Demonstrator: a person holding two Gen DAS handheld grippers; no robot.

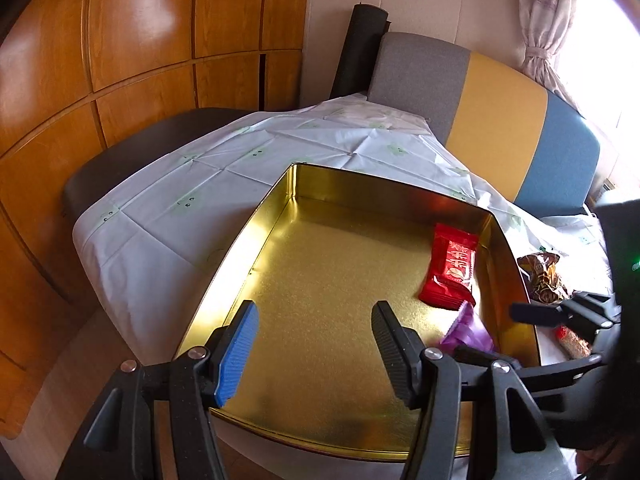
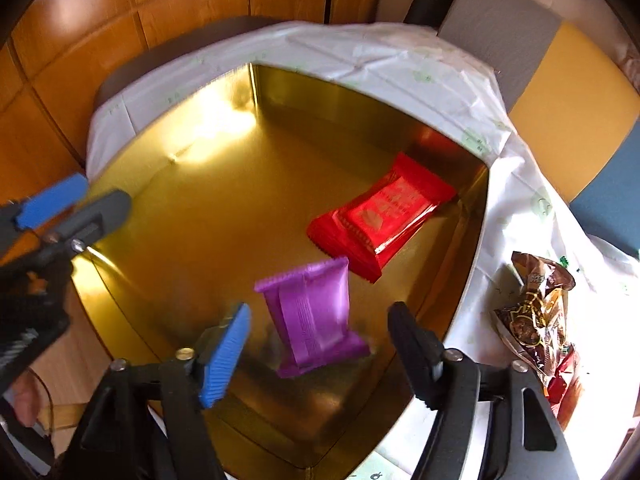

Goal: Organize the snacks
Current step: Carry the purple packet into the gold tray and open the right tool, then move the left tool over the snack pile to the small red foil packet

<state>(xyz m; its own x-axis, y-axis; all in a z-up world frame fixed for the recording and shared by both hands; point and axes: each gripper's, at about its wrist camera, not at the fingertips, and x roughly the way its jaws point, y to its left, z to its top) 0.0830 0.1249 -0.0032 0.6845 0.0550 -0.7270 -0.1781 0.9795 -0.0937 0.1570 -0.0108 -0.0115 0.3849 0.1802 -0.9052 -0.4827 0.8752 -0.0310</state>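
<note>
Both pairs of fingers stand apart with nothing pressed between them: the right gripper (image 2: 318,344) hangs over the gold tin (image 2: 168,216) with its jaws wide, and the purple snack packet (image 2: 314,318) sits between the pads but clear of both, blurred and tilted, so it appears to be dropping or just landing on the tin floor. The left gripper (image 1: 314,346) is also well open and empty, poised over the near half of the tin. From the right wrist view, the red snack packet (image 2: 380,224) lies flat in the tin at about one o'clock of the purple one, their near corners almost touching. A brown snack bag (image 2: 536,312) rests outside the tin on the white tablecloth (image 2: 360,56) at about three o'clock, with a smaller reddish packet just below it. The risks, as I judge them: the purple packet could settle on edge or slide onto the red one, leaving a messy pile; reaching next for the brown bag, the right gripper could clip the tin's right wall and shift it; the crinkly bag may slip from ribbed pads; and the loose cloth could drag or bunch under a low approach.
</note>
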